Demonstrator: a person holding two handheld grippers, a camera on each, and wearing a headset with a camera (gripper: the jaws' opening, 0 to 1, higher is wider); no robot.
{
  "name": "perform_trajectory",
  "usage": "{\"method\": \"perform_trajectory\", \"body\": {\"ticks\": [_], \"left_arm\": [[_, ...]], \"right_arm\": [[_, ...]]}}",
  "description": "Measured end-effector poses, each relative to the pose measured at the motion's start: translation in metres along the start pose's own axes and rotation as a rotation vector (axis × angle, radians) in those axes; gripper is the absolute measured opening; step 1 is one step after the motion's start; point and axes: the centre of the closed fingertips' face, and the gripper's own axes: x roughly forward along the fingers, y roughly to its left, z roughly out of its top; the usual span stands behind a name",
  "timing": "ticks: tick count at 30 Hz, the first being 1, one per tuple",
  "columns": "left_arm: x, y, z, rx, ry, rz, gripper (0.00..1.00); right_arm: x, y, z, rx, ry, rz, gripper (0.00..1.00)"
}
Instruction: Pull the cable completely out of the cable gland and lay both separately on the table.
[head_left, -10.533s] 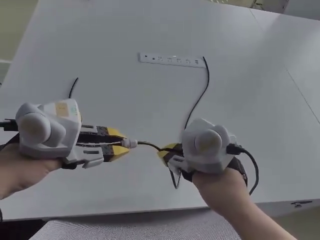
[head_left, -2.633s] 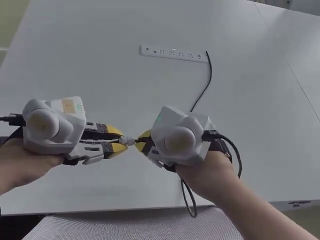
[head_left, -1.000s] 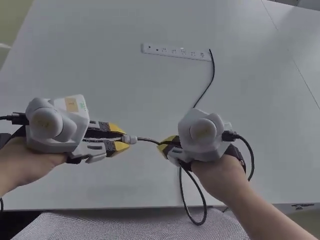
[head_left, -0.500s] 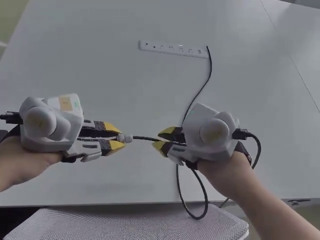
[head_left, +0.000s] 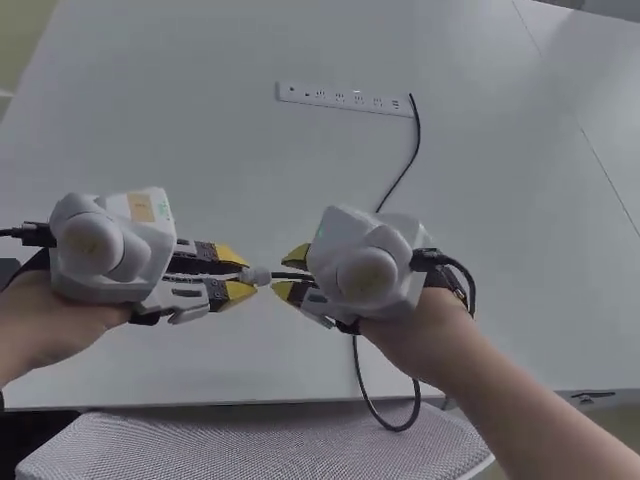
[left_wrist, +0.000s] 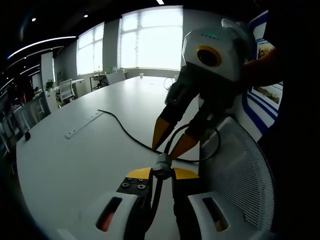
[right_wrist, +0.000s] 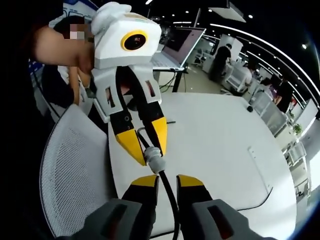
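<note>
Clamped tight, my left claw (head_left: 240, 274) pinches the small pale-grey plastic cable gland (head_left: 258, 276) right at its yellow tips, with the gland's nose pointing out toward the other claw. My right claw (head_left: 288, 274) faces it tip to tip, jaws apart and straddling the thin black cable (head_left: 357, 372) just beyond the gland's mouth, not yet biting. Half a second ago that claw sat well away from the left one, with a stretch of cable drawn out between them; now it has come back in close. I read that as a reset for another pull. The cable is not free: it runs on through the gland and back between the left claw's jaws. Behind and below the right claw, the slack hangs in a loop past the edge of the white table (head_left: 200, 130).
</note>
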Motion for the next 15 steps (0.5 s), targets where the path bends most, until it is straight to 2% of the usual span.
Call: {"method": "perform_trajectory", "body": {"ticks": [4, 6, 9, 12, 15], "left_arm": [[-0.0016, 0.0010, 0.0001, 0.004, -0.002, 0.008, 0.15], [-0.0019, -0.0002, -0.0003, 0.025, 0.006, 0.009, 0.15], [-0.0028, 0.0002, -0.0004, 0.023, 0.005, 0.010, 0.15], [-0.0060, 0.0018, 0.0018, 0.014, -0.008, 0.019, 0.15], [-0.0065, 0.0020, 0.0024, 0.020, -0.007, 0.019, 0.15]], "right_arm": [[-0.0007, 0.0023, 0.0023, -0.010, -0.007, 0.001, 0.04], [-0.0006, 0.0037, 0.0024, -0.067, 0.004, -0.013, 0.03], [-0.0010, 0.0055, 0.0021, -0.071, -0.001, -0.032, 0.01], [-0.0021, 0.0031, 0.0045, -0.009, -0.024, -0.051, 0.00], [-0.0015, 0.0028, 0.0034, 0.006, -0.021, -0.055, 0.00]]}}
